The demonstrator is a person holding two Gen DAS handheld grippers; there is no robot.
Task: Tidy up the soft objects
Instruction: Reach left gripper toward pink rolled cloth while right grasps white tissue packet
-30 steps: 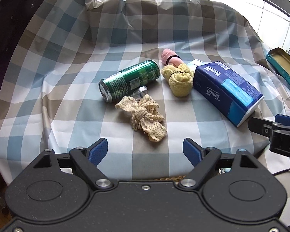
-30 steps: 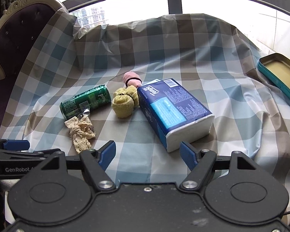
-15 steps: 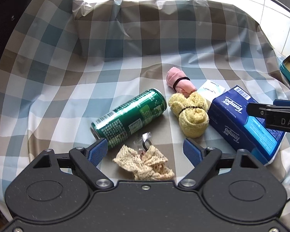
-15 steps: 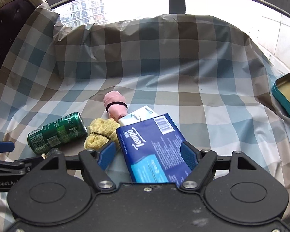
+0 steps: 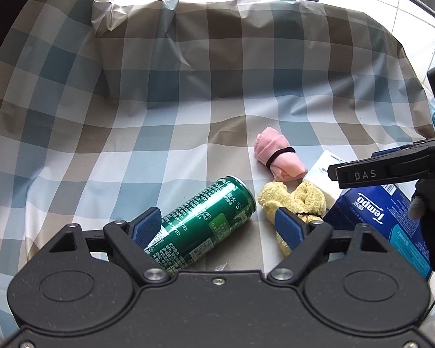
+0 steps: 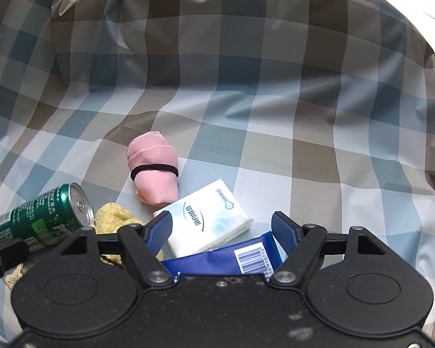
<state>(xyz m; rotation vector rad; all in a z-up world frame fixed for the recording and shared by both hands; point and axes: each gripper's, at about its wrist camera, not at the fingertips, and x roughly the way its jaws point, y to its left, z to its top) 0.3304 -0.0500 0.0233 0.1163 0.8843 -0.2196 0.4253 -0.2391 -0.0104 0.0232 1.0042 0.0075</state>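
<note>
Left gripper (image 5: 219,226): jaws stood apart and gripped nothing; the green can (image 5: 201,226) lay on its side between the blue pads, with no pad seen pressing it
Right gripper (image 6: 220,232): jaws parted, nothing clamped; the white tissue pack (image 6: 206,220) and the blue Tempo pack (image 6: 226,256) showed in the gap; whether the pads touched either could not be told
Pink roll (image 6: 155,174): bound by a black band; lay on the checked cloth (image 6: 246,87) just beyond the white pack
Yellow cloth (image 5: 295,200): bunched between the can and the blue pack; partly hidden by the left gripper's right pad
Gloved hand (image 5: 432,203): held the right gripper at the left view's edge
</note>
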